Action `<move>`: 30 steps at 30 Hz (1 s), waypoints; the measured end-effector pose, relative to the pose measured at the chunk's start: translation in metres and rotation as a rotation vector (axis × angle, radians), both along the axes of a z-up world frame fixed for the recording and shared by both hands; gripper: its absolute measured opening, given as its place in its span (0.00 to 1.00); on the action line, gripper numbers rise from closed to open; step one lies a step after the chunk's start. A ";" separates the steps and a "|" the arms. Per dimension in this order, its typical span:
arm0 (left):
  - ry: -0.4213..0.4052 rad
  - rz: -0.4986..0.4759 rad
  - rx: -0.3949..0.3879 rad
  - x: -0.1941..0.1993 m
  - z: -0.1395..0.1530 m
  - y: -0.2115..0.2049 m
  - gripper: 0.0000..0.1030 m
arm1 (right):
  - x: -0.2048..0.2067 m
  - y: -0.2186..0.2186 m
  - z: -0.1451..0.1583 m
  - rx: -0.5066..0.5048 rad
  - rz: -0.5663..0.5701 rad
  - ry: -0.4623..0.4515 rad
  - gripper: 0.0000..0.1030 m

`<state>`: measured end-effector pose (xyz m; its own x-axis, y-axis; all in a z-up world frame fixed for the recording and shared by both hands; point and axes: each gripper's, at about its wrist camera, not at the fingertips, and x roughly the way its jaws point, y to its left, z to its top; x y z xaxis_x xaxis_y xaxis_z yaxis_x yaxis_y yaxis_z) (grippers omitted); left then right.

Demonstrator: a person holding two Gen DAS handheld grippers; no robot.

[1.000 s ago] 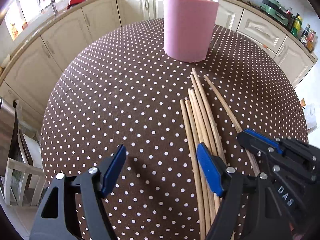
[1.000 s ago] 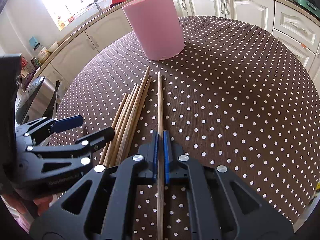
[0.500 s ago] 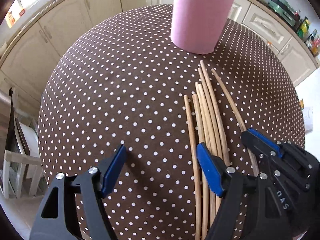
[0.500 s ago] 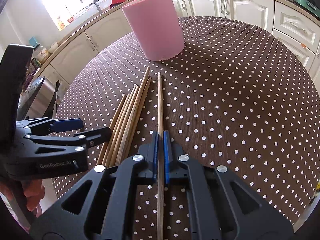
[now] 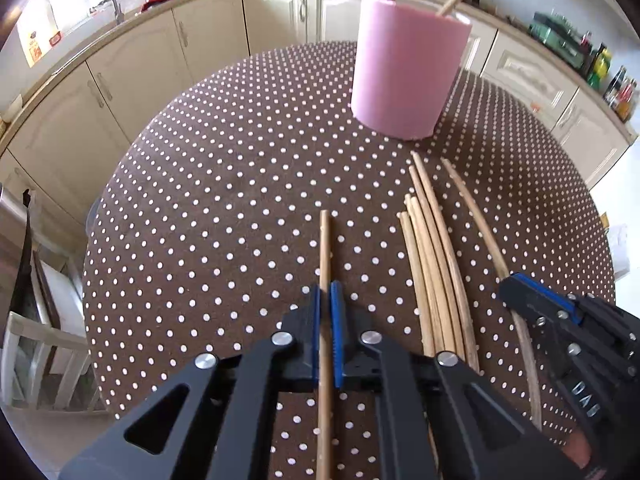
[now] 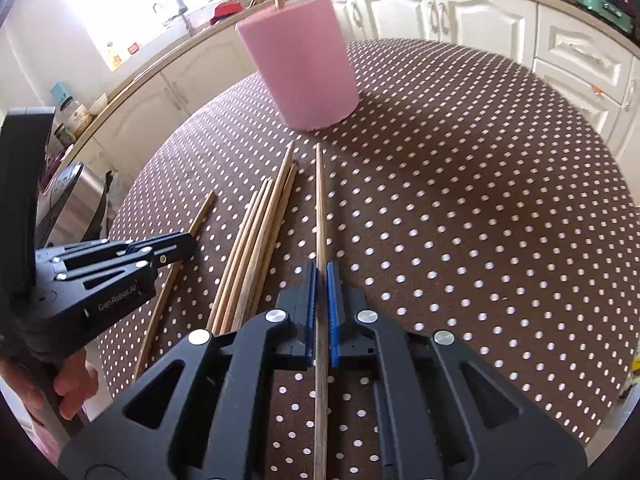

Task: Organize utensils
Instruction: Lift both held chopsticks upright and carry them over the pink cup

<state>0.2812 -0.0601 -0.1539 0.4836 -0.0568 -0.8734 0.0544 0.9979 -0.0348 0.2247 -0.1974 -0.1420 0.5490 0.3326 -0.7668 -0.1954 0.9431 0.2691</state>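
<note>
A pink cylindrical holder (image 5: 408,76) stands at the far side of the round dotted table, with two wooden sticks standing in it; it also shows in the right wrist view (image 6: 304,64). My left gripper (image 5: 327,312) is shut on one wooden stick (image 5: 325,248), apart from the bundle. Several loose sticks (image 5: 432,264) lie to its right. My right gripper (image 6: 320,292) is shut on another stick (image 6: 320,200) that points toward the holder. The bundle (image 6: 256,248) lies to its left, and the left gripper (image 6: 160,252) with its stick shows beyond.
The brown polka-dot tablecloth (image 5: 240,184) covers a round table. Cream kitchen cabinets (image 5: 132,80) curve around behind. A metal bin (image 6: 76,200) and a white chair (image 5: 36,360) stand to the left, below the table edge. Bottles (image 5: 616,88) sit on the right counter.
My left gripper was open and empty; now it is shut on a stick taken from the left of the bundle. The right gripper stays shut on its stick.
</note>
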 end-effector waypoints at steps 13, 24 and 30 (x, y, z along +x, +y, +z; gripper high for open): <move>-0.286 -0.015 -0.148 -0.023 0.044 0.017 0.06 | -0.016 -0.020 0.048 0.049 -0.028 -0.167 0.06; -0.515 -0.004 -0.170 -0.038 0.123 0.016 0.06 | -0.029 -0.027 0.100 0.041 -0.059 -0.328 0.06; -0.603 -0.009 -0.135 -0.044 0.155 0.002 0.06 | -0.027 -0.025 0.121 0.038 -0.076 -0.386 0.06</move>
<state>0.2374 -0.0578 0.0015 0.8891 -0.1545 -0.4309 0.1125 0.9862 -0.1215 0.1976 -0.2219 -0.0210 0.8190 0.3041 -0.4865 -0.2190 0.9495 0.2248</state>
